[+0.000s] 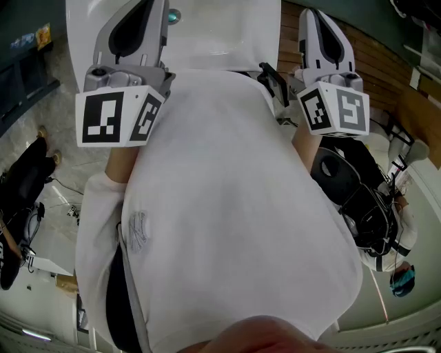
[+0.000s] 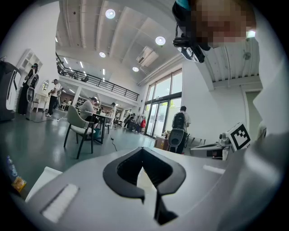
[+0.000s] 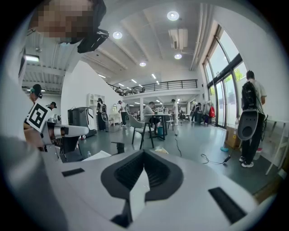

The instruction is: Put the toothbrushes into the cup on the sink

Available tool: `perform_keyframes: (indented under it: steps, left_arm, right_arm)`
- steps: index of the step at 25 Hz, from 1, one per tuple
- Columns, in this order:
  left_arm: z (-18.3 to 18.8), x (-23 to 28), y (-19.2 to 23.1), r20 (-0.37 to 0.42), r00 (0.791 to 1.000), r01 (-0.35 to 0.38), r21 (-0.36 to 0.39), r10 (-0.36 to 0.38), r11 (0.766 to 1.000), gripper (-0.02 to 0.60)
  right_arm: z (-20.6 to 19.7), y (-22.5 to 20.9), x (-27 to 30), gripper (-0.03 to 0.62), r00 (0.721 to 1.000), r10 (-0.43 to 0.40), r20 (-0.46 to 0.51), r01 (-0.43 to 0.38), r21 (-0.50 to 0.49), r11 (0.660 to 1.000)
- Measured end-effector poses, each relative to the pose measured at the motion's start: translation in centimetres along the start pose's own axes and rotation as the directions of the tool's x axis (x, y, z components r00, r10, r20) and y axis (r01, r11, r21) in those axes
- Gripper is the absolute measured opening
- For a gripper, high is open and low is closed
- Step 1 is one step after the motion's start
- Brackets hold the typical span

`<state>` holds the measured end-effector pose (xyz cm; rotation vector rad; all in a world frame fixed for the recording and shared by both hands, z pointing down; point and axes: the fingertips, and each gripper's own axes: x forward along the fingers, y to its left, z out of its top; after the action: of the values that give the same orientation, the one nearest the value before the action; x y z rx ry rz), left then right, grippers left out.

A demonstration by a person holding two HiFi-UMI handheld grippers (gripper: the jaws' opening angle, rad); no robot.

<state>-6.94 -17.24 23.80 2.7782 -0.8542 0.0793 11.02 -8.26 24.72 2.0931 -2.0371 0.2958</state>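
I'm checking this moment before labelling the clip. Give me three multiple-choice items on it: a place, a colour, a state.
1. In the head view, where is the white sink?
A. at the top, between the left gripper and the right gripper
B. at the bottom edge
C. left of both grippers

2. What colour is the person's shirt?
A. black
B. white
C. red

3. How do the right gripper's jaws stand?
A. wide apart
B. clamped on something
C. together, empty

Key: 1 A, the sink shows between the two grippers at the top. 2 B, the white shirt fills the head view. 3 C, the right gripper view shows its pads meeting with nothing between them.
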Motion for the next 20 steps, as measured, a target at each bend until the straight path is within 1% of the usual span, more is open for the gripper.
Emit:
perform_keyframes:
  steps: [20]
  left_arm:
    - [-0.5, 0.8, -0.7, -0.017, 1.000, 0.021, 0.021, -0.021, 1.000, 0.000]
  right_arm:
    - [-1.5, -0.7, -0.1, 0.011, 1.000, -0.012, 0.002, 0.012, 0.040, 0.999]
